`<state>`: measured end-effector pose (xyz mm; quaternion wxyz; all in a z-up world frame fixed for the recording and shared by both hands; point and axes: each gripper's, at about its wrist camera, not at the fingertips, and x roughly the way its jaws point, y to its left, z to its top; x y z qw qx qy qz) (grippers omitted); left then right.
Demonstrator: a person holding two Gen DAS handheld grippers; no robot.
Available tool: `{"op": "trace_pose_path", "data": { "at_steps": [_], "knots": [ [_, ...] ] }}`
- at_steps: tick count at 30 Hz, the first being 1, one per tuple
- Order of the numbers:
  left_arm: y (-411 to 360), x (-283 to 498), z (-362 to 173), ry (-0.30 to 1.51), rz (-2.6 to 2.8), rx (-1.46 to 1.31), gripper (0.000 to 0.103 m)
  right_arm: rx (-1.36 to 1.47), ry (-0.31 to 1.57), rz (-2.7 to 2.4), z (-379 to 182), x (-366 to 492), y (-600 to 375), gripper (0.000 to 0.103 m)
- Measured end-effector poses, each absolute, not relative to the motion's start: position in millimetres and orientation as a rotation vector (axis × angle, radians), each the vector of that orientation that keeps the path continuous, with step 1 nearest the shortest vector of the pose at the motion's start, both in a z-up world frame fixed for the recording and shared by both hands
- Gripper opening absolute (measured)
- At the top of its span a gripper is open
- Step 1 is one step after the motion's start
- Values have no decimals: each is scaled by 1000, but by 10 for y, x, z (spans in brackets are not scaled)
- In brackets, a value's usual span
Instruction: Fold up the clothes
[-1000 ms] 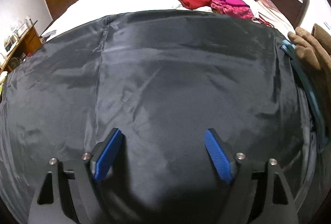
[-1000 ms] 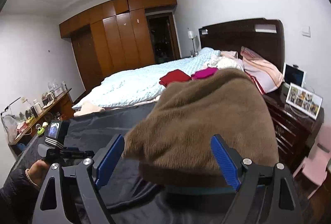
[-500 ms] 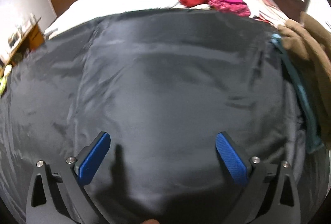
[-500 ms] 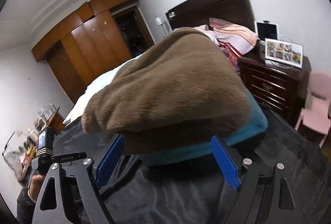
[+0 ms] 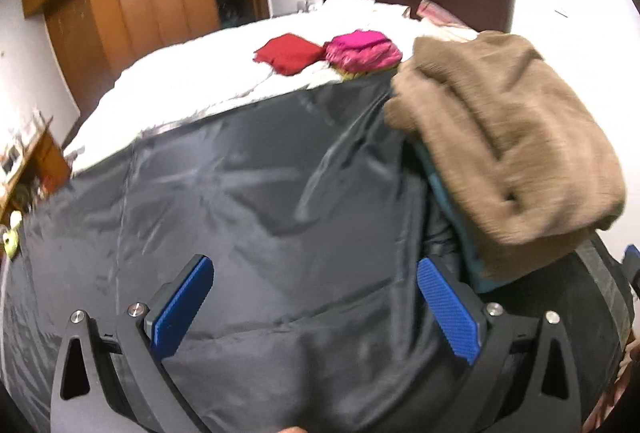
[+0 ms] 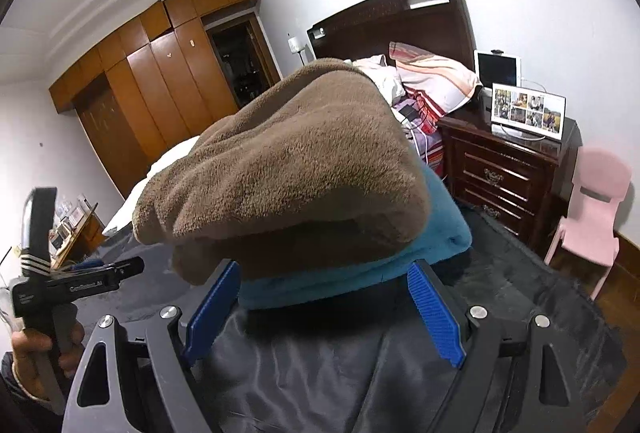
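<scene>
A folded brown fleece garment (image 6: 288,169) lies on a folded teal one (image 6: 444,233), forming one stack. My right gripper (image 6: 324,273) is shut on this stack; its blue pads (image 6: 432,309) press the teal layer's sides just above the dark grey cloth (image 6: 320,373). In the left wrist view the same brown stack (image 5: 508,145) sits at the right over the dark grey cloth (image 5: 240,201) spread on the bed. My left gripper (image 5: 314,273) hovers above that cloth, wide open, with nothing between its fingers.
Folded red (image 5: 290,53) and pink (image 5: 362,51) clothes rest on the white bedding (image 5: 192,81) beyond the cloth. A dark nightstand (image 6: 508,161) and pink chair (image 6: 592,213) stand right of the bed. A hand (image 6: 44,345) grips the left gripper's handle at lower left.
The left gripper's jaws widened; it rose and swung right, bringing the brown stack into its view. The right view rolled while the stack stayed between its pads.
</scene>
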<state>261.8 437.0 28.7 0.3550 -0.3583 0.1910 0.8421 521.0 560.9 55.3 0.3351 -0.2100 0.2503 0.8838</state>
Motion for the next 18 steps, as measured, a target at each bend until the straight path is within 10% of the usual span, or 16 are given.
{"op": "trace_pose_path", "data": {
  "at_steps": [18],
  "knots": [
    [4543,3171,591,506,2160,-796,102,-458,484,2307,1092,5271,5377,87]
  ]
}}
